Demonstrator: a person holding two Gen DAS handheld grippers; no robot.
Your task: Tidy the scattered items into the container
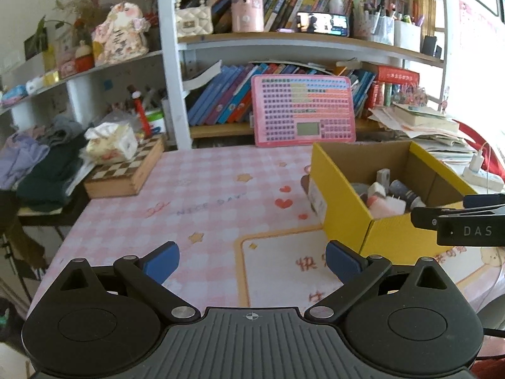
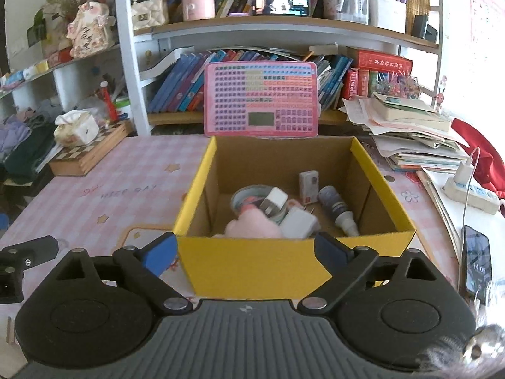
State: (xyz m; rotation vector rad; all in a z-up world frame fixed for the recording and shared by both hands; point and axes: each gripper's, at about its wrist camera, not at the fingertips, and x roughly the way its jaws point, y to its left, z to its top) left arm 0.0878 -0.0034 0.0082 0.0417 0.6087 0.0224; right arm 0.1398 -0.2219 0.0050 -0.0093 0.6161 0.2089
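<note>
Yellow box (image 2: 252,265) sat on the pink table (image 1: 195,195), holding chargers, a bottle and a pink plush. Left gripper (image 1: 252,260) and right gripper (image 2: 244,252): fingers spread, nothing between.

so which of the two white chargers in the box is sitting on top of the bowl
The smaller white charger, propped on the bowl. The larger white charger lies nearer the front wall of the yellow box, beside the pink plush.

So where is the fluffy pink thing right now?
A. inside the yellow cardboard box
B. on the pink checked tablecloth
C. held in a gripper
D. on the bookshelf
A: the fluffy pink thing lies inside the yellow cardboard box, beside a white plug-in charger, and neither gripper holds it.
</note>
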